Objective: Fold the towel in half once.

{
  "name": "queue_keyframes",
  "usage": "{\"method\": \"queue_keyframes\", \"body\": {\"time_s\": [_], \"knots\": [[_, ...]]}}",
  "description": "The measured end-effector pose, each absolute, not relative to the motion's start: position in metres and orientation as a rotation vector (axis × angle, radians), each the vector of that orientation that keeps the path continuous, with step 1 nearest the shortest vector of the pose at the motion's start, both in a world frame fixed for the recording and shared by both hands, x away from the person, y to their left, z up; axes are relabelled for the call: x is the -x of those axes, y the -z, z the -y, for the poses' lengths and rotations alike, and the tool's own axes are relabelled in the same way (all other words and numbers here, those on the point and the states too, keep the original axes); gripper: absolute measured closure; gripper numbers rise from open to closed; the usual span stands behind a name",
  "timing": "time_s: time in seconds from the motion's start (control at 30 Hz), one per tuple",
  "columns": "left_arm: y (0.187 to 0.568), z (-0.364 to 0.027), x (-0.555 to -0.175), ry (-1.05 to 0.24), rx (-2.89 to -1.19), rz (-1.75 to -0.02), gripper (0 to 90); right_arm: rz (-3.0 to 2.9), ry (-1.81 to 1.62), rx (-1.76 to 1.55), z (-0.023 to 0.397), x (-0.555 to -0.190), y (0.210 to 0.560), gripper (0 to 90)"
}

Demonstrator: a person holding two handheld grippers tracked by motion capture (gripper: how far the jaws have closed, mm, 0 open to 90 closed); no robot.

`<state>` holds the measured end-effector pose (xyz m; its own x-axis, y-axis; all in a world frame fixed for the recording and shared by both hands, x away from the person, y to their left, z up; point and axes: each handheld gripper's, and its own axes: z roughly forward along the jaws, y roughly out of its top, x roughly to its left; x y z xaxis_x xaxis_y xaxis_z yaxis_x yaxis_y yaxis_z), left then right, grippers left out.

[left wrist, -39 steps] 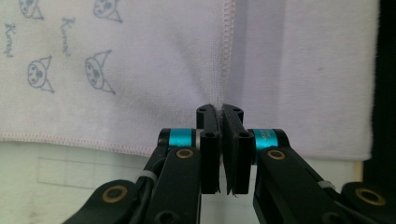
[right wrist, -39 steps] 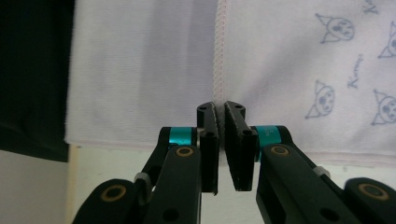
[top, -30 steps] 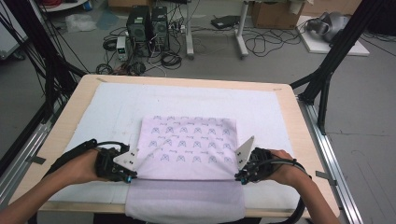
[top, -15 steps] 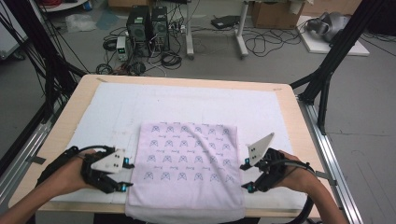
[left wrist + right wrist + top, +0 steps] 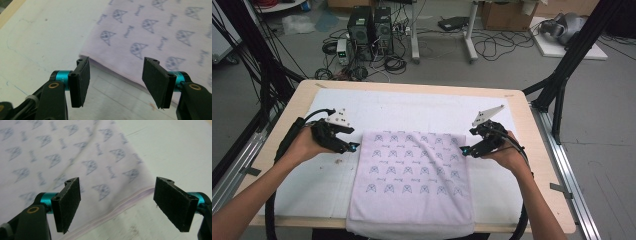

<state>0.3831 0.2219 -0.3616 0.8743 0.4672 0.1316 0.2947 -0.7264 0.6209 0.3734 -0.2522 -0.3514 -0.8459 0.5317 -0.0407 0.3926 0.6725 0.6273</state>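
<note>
Folding step: lilac printed towel (image 5: 412, 180) flat on the white mat (image 5: 422, 107), near edge overhanging the table; left gripper (image 5: 353, 146) and right gripper (image 5: 465, 150), jaws just opened and empty, flank its far corners; pinch both corners evenly

The small printed words repeated across the lilac towel (image 5: 412, 172) are too blurred to read.

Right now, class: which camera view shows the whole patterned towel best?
The high view: the towel lies flat, all edges visible. The left gripper view shows one corner; the right gripper view shows a hemmed edge.
</note>
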Motion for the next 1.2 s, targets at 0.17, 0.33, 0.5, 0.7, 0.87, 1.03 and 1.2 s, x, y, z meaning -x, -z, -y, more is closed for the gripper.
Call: {"method": "queue_keyframes", "body": {"time_s": [0.17, 0.33, 0.5, 0.7, 0.87, 1.03, 1.2], "knots": [[0.368, -0.22, -0.408, -0.337, -2.412, -0.609, 39.5, -2.654, -0.866, -0.814, 0.254, -0.401, 0.363, 21.1], [0.373, -0.219, -0.425, -0.292, -2.398, -0.651, 39.5, -2.669, -0.807, -0.832, 0.25, -0.425, 0.374, 22.1], [0.379, -0.215, -0.437, -0.246, -2.386, -0.669, 39.1, -2.702, -0.744, -0.839, 0.241, -0.443, 0.386, 25.1], [0.395, -0.215, -0.45, -0.214, -2.403, -0.73, 39.6, -2.739, -0.696, -0.864, 0.236, -0.454, 0.397, 35.5], [0.404, -0.21, -0.456, -0.169, -2.391, -0.782, 46.9, -2.791, -0.682, -0.908, 0.236, -0.458, 0.406, 47.7], [0.413, -0.204, -0.458, -0.162, -2.432, -0.823, 54.1, -2.829, -0.642, -0.933, 0.235, -0.461, 0.412, 68.0], [0.417, -0.201, -0.461, -0.151, -2.444, -0.868, 66.0, -2.863, -0.636, -0.901, 0.23, -0.46, 0.411, 82.3]]}}
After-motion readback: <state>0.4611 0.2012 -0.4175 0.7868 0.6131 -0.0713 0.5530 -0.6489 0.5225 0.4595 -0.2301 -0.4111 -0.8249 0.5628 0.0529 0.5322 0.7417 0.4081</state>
